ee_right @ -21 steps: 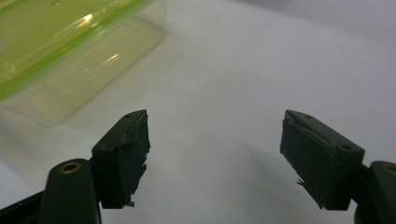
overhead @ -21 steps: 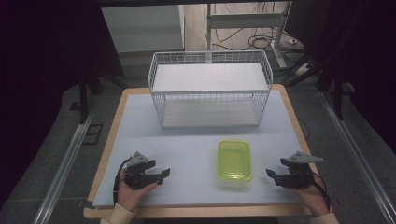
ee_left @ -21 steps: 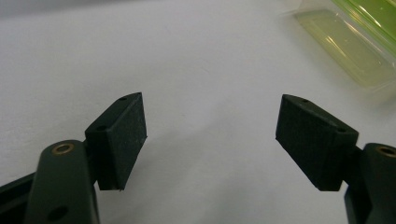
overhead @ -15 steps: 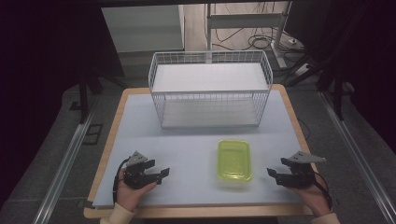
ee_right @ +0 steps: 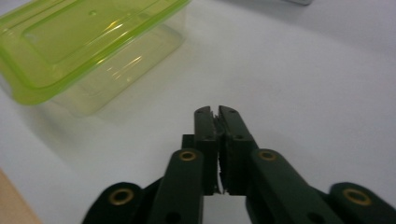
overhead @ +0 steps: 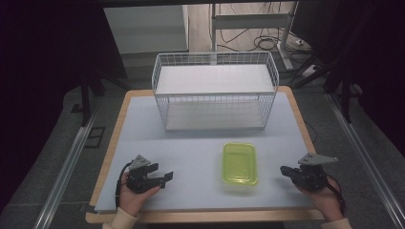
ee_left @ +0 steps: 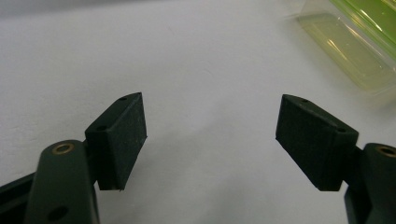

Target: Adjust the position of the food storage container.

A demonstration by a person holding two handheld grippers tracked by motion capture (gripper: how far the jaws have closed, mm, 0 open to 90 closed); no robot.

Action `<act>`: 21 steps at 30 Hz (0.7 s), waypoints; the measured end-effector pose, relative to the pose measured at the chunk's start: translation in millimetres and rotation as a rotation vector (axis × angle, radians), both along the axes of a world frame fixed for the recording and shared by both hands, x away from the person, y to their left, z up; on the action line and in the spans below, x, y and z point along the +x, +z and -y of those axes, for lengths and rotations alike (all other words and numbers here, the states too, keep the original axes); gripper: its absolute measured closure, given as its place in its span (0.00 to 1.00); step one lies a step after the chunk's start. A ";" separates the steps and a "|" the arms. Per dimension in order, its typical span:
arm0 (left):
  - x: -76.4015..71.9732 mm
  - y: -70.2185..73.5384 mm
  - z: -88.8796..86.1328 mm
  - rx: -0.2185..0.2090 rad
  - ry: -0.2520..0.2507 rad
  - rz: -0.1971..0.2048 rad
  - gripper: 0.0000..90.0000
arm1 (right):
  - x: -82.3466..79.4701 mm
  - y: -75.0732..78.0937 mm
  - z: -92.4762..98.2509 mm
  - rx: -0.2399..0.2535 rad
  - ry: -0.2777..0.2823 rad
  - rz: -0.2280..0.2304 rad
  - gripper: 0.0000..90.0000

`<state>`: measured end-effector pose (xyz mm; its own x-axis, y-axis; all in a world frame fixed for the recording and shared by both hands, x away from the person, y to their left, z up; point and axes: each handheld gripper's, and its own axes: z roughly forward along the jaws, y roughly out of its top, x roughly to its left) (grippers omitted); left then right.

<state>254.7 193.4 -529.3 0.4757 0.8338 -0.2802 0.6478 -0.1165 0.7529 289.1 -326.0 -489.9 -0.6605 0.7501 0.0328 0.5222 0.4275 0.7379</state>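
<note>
A clear plastic box with a yellow-green lid [overhead: 239, 163] lies near the table's front, between my two hands. My left gripper [overhead: 167, 177] rests on the table at the front left, a hand's width from the box, its jaws pointing toward it. Its jaws stand wide open over bare table [ee_left: 210, 135], and the box's corner [ee_left: 355, 46] shows at the upper right. My right gripper [overhead: 283, 170] sits at the front right, also aimed at the box. Its jaws are pressed together with nothing between them [ee_right: 217, 112], and the box [ee_right: 84, 51] lies ahead to the left.
A white wire basket [overhead: 215, 90] with a solid white shelf stands at the back middle of the grey table [overhead: 200, 143]. The wooden table rim [overhead: 107, 157] runs along the left and front. Cables and a stand are on the floor behind.
</note>
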 end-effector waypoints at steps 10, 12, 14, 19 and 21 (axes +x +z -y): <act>0.6 -0.2 -0.8 -0.018 0.006 -0.016 0.27 | -4.4 -0.3 -10.9 -0.028 0.103 -0.017 1.00; 0.4 -0.4 -1.2 -0.020 0.007 -0.018 0.27 | -6.1 -2.0 -17.3 -0.033 0.128 -0.016 1.00; 0.5 -0.3 -1.4 -0.021 0.006 -0.017 0.27 | -6.7 -3.2 -21.0 -0.036 0.140 -0.024 1.00; 0.3 -0.2 -1.1 -0.021 0.003 -0.017 0.27 | -9.1 -6.2 -29.9 -0.040 0.173 -0.032 1.00; 0.6 -0.3 -0.8 -0.020 0.000 -0.017 0.27 | -10.6 -7.0 -35.9 -0.042 0.199 -0.032 1.00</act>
